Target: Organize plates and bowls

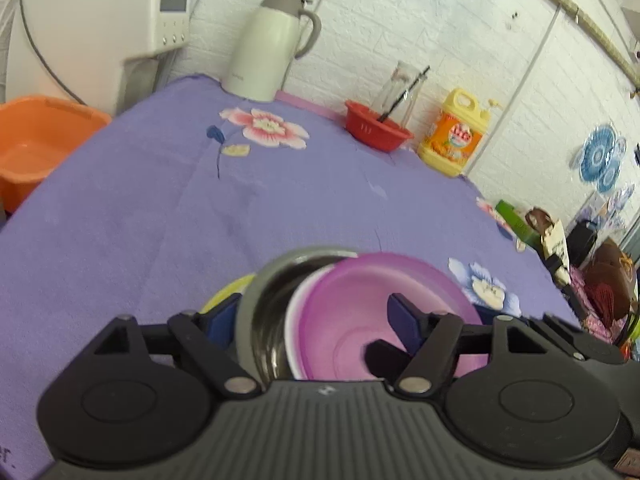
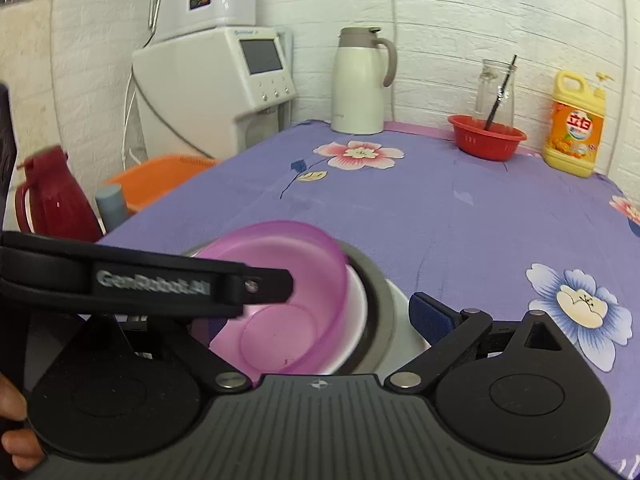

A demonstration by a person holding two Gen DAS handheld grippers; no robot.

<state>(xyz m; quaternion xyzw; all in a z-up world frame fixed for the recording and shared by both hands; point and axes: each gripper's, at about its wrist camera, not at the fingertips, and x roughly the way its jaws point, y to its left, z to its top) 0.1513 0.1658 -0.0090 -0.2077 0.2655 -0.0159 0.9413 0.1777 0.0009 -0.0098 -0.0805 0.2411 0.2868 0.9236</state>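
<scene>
Both grippers, left gripper (image 1: 316, 316) and right gripper (image 2: 320, 312), hang released around the nested purple bowl (image 1: 372, 312) stack on the purple tablecloth (image 1: 200, 220); thermos (image 1: 268, 48), red basket (image 1: 376, 130) and detergent bottle (image 1: 454, 132) sit well behind.

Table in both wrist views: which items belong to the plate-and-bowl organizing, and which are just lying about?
Job items:
purple bowl
white bowl
steel bowl
yellow-green dish, mostly hidden beneath

Lying about:
white thermos jug
red basket
glass bottle
yellow detergent bottle
orange tub
</scene>
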